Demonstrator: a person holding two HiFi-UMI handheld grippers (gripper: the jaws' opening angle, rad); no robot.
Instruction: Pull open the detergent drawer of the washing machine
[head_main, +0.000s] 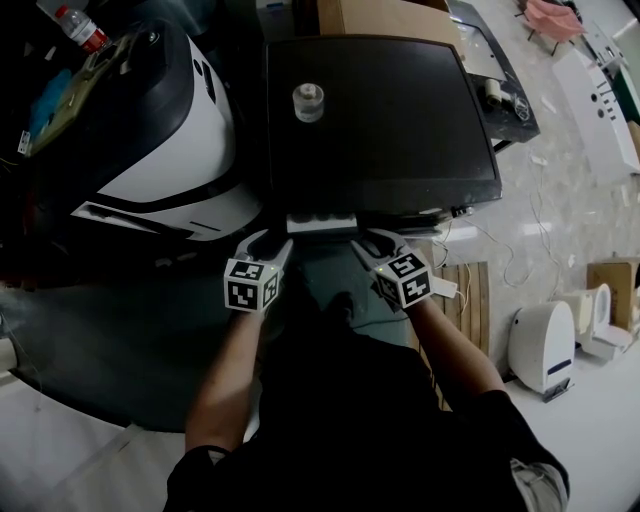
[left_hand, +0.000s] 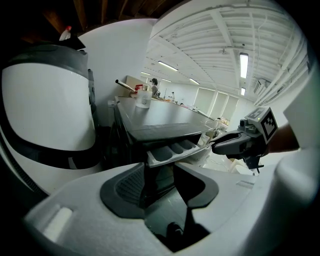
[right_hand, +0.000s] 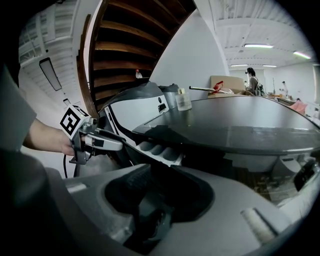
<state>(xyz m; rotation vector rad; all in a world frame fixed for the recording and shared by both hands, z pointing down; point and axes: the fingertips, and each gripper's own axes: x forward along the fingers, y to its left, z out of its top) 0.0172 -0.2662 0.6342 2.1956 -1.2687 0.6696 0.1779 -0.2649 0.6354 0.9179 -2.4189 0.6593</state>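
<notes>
The dark-topped washing machine (head_main: 380, 120) stands in front of me. Its pale detergent drawer (head_main: 320, 222) sticks out of the front, and its compartments show in both gripper views (left_hand: 172, 150) (right_hand: 160, 150). My left gripper (head_main: 272, 252) hangs just below the drawer's left corner, its jaws open with nothing between them (left_hand: 160, 172). My right gripper (head_main: 372, 250) sits just below the drawer's right corner, jaws also apart and empty (right_hand: 160, 175). Each gripper shows in the other's view, tip close to a drawer corner (left_hand: 235, 142) (right_hand: 100, 142). Whether either one touches the drawer is unclear.
A clear cup (head_main: 308, 102) stands on the machine's top. A large white and black rounded appliance (head_main: 170, 130) crowds the left side. At the right are a wooden pallet (head_main: 470, 300), loose cables and white fixtures (head_main: 545, 345) on the pale floor.
</notes>
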